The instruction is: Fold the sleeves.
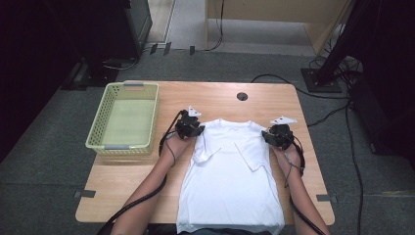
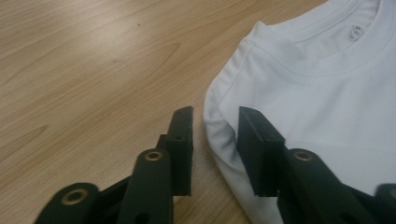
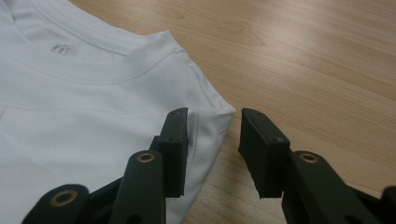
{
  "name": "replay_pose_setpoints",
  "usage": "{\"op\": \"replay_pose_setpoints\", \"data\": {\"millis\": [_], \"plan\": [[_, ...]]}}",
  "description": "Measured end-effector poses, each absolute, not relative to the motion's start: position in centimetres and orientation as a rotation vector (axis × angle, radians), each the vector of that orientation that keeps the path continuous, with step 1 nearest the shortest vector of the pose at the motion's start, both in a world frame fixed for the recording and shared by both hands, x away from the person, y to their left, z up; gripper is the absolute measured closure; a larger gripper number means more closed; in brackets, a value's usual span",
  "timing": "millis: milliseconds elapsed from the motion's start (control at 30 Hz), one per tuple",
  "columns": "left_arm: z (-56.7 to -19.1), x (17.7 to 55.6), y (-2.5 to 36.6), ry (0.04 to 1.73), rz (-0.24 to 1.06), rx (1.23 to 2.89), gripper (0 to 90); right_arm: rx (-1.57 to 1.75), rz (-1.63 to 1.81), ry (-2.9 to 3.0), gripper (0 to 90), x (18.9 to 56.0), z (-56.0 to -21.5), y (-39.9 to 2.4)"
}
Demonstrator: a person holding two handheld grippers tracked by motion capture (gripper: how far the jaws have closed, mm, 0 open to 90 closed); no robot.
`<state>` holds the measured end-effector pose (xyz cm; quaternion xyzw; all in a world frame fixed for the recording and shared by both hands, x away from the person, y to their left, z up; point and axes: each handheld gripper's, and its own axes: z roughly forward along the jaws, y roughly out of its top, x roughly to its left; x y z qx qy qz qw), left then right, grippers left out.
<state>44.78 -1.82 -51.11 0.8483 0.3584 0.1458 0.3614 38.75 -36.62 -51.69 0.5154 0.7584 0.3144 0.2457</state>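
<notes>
Both black claws, left (image 2: 215,135) and right (image 3: 214,135), stand spread, pinching nothing, each straddling a folded shoulder edge of the smooth white shirt (image 1: 230,176) (flat on the woodgrain table (image 1: 122,181)).

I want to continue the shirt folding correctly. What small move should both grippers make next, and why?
Probably close both grippers on the shoulder folds. The left gripper and right gripper each straddle a folded shoulder edge of the white T-shirt, jaws apart, pads not yet pressing the cloth.
</notes>
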Motion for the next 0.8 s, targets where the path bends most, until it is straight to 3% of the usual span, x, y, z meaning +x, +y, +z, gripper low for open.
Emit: {"op": "replay_pose_setpoints", "data": {"millis": [500,600,800], "plan": [[-51.3,45.4,-3.0,0.867,0.373,2.170,51.9,1.404,0.931,2.074,51.5,39.8,-51.3,-36.4],[-51.3,45.5,-3.2,0.835,0.389,2.163,44.5,1.411,0.952,2.073,48.6,40.0,-51.6,-36.5],[-51.6,45.5,-3.6,0.784,0.429,2.176,42.0,1.387,0.971,2.091,45.3,40.1,-51.9,-36.1]]}}
